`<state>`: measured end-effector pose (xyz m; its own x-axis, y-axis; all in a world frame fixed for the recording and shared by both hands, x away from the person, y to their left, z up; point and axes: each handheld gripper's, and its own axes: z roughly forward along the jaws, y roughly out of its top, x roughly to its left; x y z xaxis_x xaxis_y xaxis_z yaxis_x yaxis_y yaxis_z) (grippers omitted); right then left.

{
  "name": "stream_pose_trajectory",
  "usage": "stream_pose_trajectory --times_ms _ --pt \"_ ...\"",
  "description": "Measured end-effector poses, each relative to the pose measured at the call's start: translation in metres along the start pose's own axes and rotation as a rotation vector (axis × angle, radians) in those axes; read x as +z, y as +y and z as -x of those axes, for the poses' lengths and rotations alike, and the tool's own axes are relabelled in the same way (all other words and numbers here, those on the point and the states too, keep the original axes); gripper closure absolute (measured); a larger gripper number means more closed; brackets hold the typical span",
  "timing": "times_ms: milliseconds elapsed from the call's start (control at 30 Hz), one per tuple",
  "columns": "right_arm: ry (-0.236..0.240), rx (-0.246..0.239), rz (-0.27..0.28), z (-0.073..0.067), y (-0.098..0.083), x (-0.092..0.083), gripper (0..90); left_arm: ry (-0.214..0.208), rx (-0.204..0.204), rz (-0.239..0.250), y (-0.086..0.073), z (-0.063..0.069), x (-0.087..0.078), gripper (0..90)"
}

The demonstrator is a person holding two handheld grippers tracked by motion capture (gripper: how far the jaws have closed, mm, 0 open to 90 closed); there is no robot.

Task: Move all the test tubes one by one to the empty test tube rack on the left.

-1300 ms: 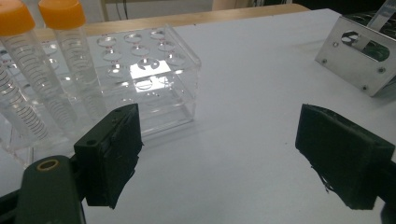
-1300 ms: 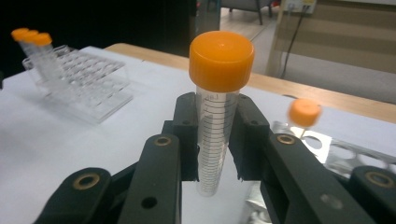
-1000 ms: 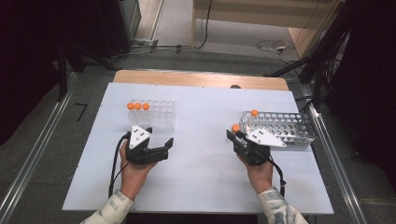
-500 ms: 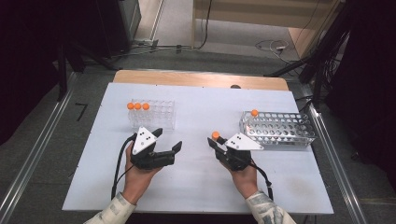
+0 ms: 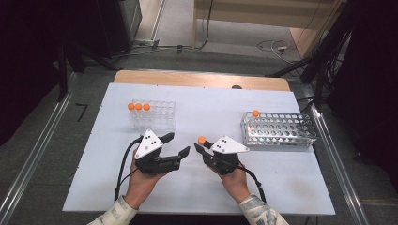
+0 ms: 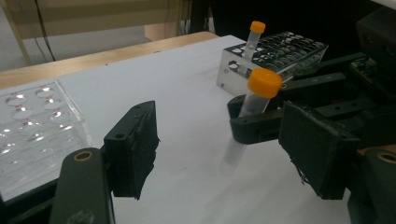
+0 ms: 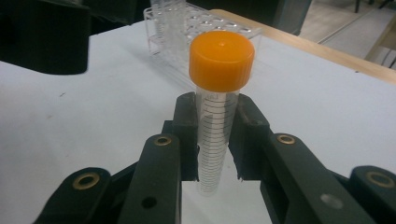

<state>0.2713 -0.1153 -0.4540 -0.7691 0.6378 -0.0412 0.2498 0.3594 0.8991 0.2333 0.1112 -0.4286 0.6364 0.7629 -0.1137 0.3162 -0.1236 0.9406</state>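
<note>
We're seeing a clear graduated tube (image 7: 216, 135) with an orange screw cap, standing upright above the white table (image 5: 281, 173), at 9 o'clock from the metal rack (image 5: 279, 131). Right gripper (image 5: 201, 149) is clamping it below the cap; left gripper (image 5: 176, 144), at 9 o'clock from the tube, is sitting apart, jaws just closing, nothing between them.

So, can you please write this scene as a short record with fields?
work: carrying a capped tube between two racks
right gripper: shut on the tube, held upright, orange cap on top
left gripper: jaws have just been closing, nothing between them, facing the tube
clear rack: three orange-capped tubes in its back row
metal rack: one tube in a back corner hole
table: white
</note>
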Motion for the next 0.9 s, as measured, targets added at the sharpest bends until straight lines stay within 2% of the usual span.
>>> stream_pose_trajectory --times_ms 267,367,500,900 --pt "0.06 -0.046 -0.021 -0.018 0.001 0.01 71.8 -0.045 0.037 -0.019 -0.002 0.005 0.003 40.1" --pt "0.073 -0.049 -0.033 -0.023 0.001 0.013 71.9 -0.059 0.044 -0.013 -0.002 0.006 0.003 45.5" --pt "0.084 -0.052 -0.027 -0.026 0.002 0.013 71.8 -0.068 0.048 -0.013 -0.003 0.005 0.003 55.2" --pt "0.106 -0.05 -0.019 -0.031 0.004 0.012 71.9 -0.076 0.069 -0.018 -0.004 0.007 0.005 68.9"
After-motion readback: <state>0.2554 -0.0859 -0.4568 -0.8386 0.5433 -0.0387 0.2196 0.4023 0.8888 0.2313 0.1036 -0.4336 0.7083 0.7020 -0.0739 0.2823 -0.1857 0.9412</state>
